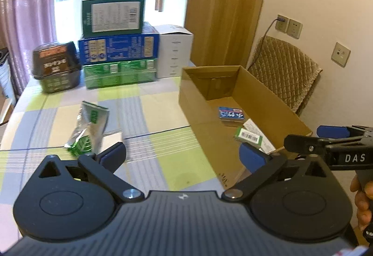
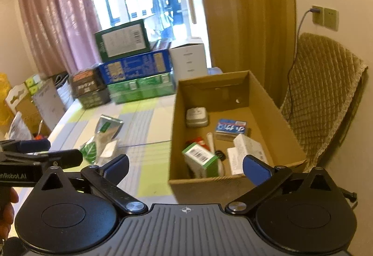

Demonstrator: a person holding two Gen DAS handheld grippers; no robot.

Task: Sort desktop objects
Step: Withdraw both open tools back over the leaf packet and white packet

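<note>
Now both grippers hover empty, fingers spread wide: the left gripper [image 1: 183, 157] over the checked tablecloth [image 1: 163, 102], the right gripper [image 2: 186, 168] at the near rim of the cardboard box [image 2: 268, 102]. A crinkled foil packet [image 1: 89, 129] lies loose on the cloth — left of the box. Risk, as I judge it: the slick, limp foil could slide or fold out of a pinch — or snag the box wall.
</note>
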